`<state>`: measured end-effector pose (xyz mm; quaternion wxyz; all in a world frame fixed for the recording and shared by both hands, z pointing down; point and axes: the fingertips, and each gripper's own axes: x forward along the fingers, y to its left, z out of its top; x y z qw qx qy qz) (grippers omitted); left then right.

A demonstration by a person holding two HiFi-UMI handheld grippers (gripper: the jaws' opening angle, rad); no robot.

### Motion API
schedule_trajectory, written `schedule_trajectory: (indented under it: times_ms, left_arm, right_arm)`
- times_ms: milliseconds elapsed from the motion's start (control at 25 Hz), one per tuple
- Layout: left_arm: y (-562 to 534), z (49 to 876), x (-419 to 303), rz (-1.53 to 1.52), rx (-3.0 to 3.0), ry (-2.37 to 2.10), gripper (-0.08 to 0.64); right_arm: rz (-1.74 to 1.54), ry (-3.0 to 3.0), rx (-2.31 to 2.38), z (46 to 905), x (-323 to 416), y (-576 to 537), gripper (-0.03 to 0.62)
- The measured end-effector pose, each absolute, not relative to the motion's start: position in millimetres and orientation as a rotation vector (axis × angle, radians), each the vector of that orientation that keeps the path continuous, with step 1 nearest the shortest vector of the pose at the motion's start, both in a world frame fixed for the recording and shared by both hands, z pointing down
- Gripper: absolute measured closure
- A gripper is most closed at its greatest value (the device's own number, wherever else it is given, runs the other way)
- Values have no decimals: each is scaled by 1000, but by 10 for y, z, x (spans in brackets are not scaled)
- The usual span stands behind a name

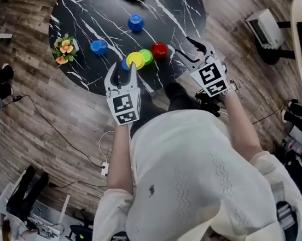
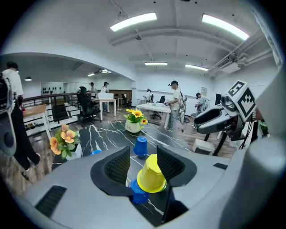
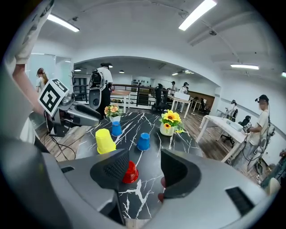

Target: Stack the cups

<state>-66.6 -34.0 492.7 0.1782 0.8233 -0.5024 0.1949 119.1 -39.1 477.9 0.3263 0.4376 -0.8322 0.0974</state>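
The black marble counter (image 1: 180, 8) fills the upper middle of the head view. Both tongs gape wide and grip nothing. The left tongs (image 2: 144, 163) straddle the yellow cup (image 2: 152, 175), which is tilted over a blue cup (image 2: 139, 193) at lower centre. The right tongs (image 3: 145, 166) face the red cup (image 3: 130, 172). The cups are probably light, thin, slick plastic, so pinch gently across the sidewall.

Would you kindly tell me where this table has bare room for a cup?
Widest bare patch: right of the far blue plastic cup, beyond the red plastic cup, to the rim of the round black marble table. Another: between the left blue cup and the far edge. Crowded: the near edge, with yellow cup, green cup, left gripper and right gripper.
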Motion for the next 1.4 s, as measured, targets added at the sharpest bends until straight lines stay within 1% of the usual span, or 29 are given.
schedule_trajectory:
  times_ms: [40,120,200,280,720,1040,1400]
  left_arm:
    - [-379,4880,-722,535,2317,-1460,357]
    - [-456,4792,-845,508,2296,-1541,417]
    - [-524,4713,-964,487,2280,-1615,514]
    - [-569,4654,-1051,473,2268,-1658,534]
    - [-717,4482,-1306,419,2155,-1820,537]
    - [-732,4282,-1440,378,2068,-1962,537]
    - [-479,4374,-1601,413,1915,-2061,537]
  right_arm:
    - [250,-2186,1133,4786,1169,-428,359]
    - [239,-2197,1106,4810,1118,-513,360]
    - [232,-2209,1081,4837,1059,-611,360]
    - [228,-2224,1057,4860,1001,-715,364]
    - [226,-2290,885,5099,699,-1391,364]
    - [300,-2297,716,5601,430,-1796,359]
    - [393,-2258,633,6096,116,-2083,341]
